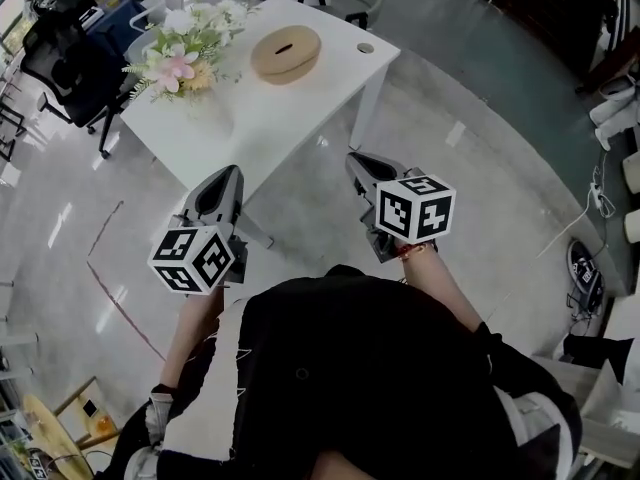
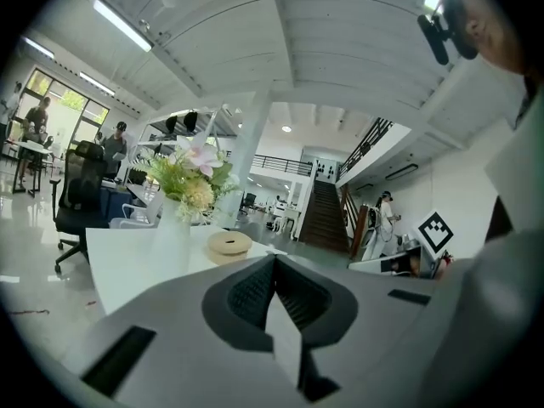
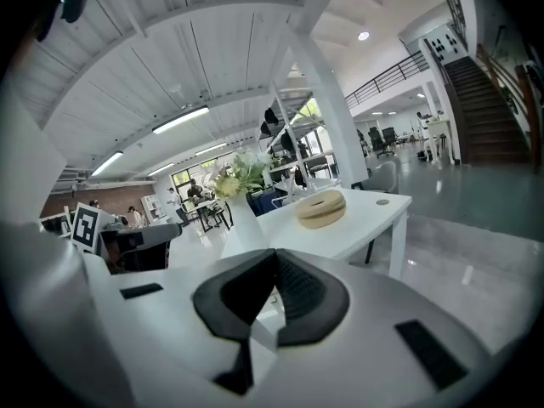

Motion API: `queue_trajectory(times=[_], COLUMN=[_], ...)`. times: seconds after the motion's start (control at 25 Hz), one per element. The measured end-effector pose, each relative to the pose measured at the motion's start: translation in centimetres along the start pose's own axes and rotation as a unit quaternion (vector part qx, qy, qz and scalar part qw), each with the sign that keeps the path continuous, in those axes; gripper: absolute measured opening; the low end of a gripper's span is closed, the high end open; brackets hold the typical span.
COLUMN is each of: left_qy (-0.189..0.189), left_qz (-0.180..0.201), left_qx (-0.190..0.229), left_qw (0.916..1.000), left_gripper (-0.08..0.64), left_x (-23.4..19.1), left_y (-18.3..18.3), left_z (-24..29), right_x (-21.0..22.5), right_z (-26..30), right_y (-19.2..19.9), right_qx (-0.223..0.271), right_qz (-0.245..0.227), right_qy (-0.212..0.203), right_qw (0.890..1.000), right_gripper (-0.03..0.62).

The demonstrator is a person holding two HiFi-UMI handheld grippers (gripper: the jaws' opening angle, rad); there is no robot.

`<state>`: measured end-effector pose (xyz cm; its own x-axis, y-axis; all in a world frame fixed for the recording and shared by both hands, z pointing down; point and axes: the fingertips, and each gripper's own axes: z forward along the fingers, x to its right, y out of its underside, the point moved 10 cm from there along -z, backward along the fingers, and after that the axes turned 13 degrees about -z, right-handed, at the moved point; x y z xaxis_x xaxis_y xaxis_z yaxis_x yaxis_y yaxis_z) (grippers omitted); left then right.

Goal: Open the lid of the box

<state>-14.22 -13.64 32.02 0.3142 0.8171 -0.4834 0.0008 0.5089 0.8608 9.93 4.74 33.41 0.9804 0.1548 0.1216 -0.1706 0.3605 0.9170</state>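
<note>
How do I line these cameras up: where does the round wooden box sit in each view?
Head view: box upper centre, on the white table.
Left gripper view: box just left of centre.
Right gripper view: box just right of centre.
Shared landmark: flowers, always left of it.

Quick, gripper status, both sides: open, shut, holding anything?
Left gripper: closed, holding nothing.
Right gripper: closed, holding nothing.

box [image 1: 285, 53]: matt, pale, wood-like | bench [image 1: 250, 118]: smooth white, slight sheen | floor [image 1: 480, 178]: polished grey, glossy
</note>
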Motion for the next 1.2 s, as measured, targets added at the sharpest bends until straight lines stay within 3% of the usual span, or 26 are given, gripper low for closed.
queue_trajectory(times=[0.16, 0.48, 0.92, 1.2], left_qy=[0.008, -0.032, -0.110, -0.186], left_qz=[0.004, -0.007, -0.016, -0.037], left_qx=[-0.014, -0.019, 0.006, 0.028], left_qw=[0.9999, 0.9993, 0.9938, 0.9814], left_gripper=[0.011, 0.011, 0.011, 0.011], left_x=[-0.7, -3.3, -4.7, -5.6], left_y=[0.2, 0.0, -1.2, -1.0], left_z=[1.9, 5.1, 9.9, 10.3], right_x=[1.0, 5.2, 11.9, 14.1], right_z=[1.8, 6.4, 16.1, 22.2], right_y=[0.4, 0.0, -5.4, -7.7], right_qx=[-0.001, -0.008, -0.031, -0.061], right_qz=[0.021, 0.063, 0.020, -0.032], right_qy=[-0.004, -0.033, -0.101, -0.158], right_qw=[1.000, 0.997, 0.994, 0.985], right_gripper=[0.005, 0.005, 0.005, 0.005])
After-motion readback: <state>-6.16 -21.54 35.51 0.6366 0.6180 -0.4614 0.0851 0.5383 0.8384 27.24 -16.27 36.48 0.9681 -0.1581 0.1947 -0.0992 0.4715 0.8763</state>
